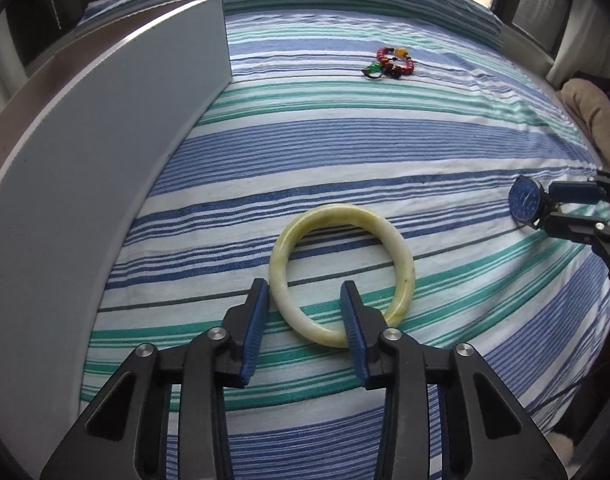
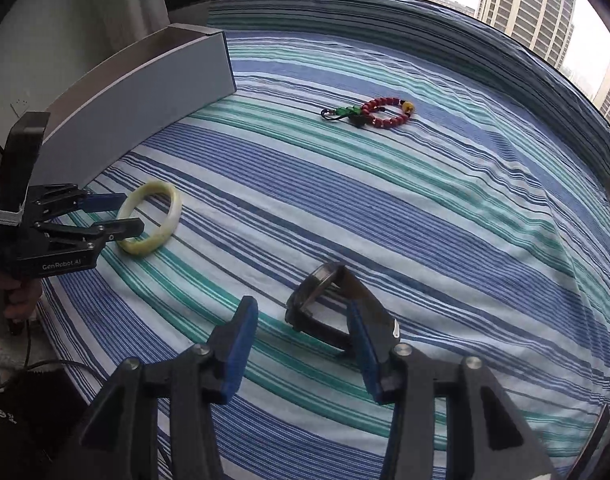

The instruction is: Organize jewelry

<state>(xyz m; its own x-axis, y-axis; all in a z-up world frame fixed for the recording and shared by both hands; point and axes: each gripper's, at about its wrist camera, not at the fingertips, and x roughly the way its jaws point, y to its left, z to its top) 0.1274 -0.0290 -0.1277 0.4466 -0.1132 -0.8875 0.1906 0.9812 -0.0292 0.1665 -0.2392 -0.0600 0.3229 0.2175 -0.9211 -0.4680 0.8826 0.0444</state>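
Three pieces of jewelry are seen laid out on a bed covered by a blue, green and white striped sheet (image 1: 345,168), with a long grey box (image 1: 105,168) set along its left side. The box's near wall and top rim are shown, but its inside is hidden, so what it holds cannot be told. A pale yellow-green bangle (image 1: 341,272) is seen lying flat near the box, and the left gripper (image 1: 305,300) is held wide open over its near edge: one blue-padded finger is placed inside the ring, against the rim, while the other is placed just outside it, so that the rim is straddled but not clamped. In the right wrist view the same bangle (image 2: 151,218) is shown with the left gripper (image 2: 121,214) reaching it from the left. Well apart to the right, a watch (image 2: 325,308) with a dark strap is seen propped on its side, its blue dial (image 1: 527,200) turned toward the left camera. The right gripper (image 2: 301,324) is also spread wide, with the right finger (image 2: 363,344) against the strap and the left one clear of it. Farther up the bed, a red bead bracelet (image 2: 387,114) with green charms and a yellow bead is seen lying alone, apart from both grippers and from the box.
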